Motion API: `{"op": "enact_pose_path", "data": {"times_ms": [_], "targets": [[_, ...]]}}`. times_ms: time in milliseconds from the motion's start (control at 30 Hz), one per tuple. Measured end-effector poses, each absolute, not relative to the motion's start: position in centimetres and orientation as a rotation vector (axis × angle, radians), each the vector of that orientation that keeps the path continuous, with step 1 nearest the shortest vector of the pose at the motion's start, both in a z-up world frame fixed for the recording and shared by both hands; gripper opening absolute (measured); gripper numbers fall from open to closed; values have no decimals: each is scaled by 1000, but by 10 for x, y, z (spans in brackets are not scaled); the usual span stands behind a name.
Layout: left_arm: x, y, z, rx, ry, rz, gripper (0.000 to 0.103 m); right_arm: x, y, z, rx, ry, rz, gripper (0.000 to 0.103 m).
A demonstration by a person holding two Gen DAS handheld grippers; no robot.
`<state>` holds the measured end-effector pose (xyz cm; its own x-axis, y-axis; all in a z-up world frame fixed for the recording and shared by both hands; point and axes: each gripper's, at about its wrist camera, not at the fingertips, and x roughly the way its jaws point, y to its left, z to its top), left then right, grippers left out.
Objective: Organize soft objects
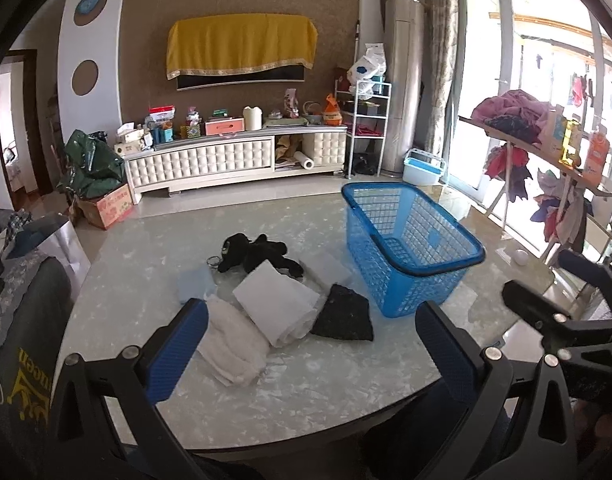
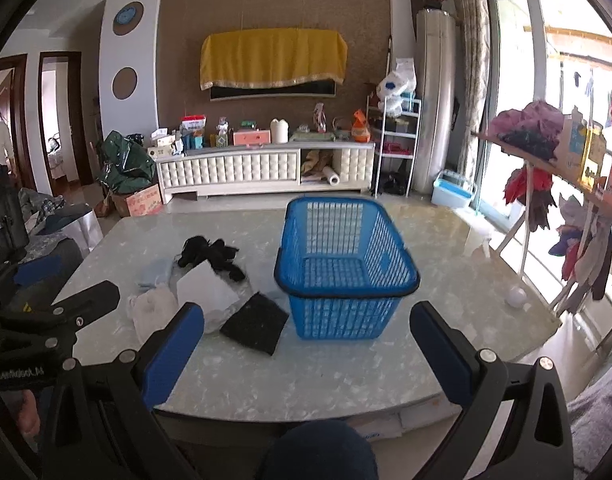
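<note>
An empty blue plastic basket [image 1: 410, 248] [image 2: 346, 268] stands on the marble table [image 1: 306, 392] [image 2: 306, 376]. Left of it lie soft things: a black plush toy [image 1: 258, 256] [image 2: 210, 254], a folded white cloth [image 1: 278, 304] [image 2: 206, 288], a black cloth [image 1: 344, 314] [image 2: 256, 322], a cream cloth [image 1: 230, 344] [image 2: 152, 312] and a pale blue cloth [image 1: 196, 284] [image 2: 154, 272]. My left gripper [image 1: 312, 348] is open and empty above the near table, over the cloths. My right gripper [image 2: 306, 354] is open and empty in front of the basket.
A small white ball [image 1: 521, 258] [image 2: 516, 298] lies at the table's right edge. A clothes rack with a shelf [image 1: 546, 152] [image 2: 546, 168] stands to the right. A TV cabinet [image 1: 234, 160] lines the far wall. The right gripper [image 1: 554, 320] shows in the left wrist view.
</note>
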<state>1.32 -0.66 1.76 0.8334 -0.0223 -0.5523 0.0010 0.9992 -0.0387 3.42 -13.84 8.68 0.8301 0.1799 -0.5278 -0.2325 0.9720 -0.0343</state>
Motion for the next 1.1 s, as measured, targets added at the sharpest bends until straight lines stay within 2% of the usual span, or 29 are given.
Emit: {"op": "enact_pose_path", "data": {"times_ms": [233, 600, 1100], "targets": [[34, 12, 18, -31, 673, -25, 103, 69, -128, 94, -122, 620, 274, 103], [64, 43, 12, -34, 840, -64, 103, 107, -91, 75, -160, 763, 405, 103], [95, 105, -50, -223, 1012, -36, 103, 137, -46, 29, -219, 976, 528, 103]]}}
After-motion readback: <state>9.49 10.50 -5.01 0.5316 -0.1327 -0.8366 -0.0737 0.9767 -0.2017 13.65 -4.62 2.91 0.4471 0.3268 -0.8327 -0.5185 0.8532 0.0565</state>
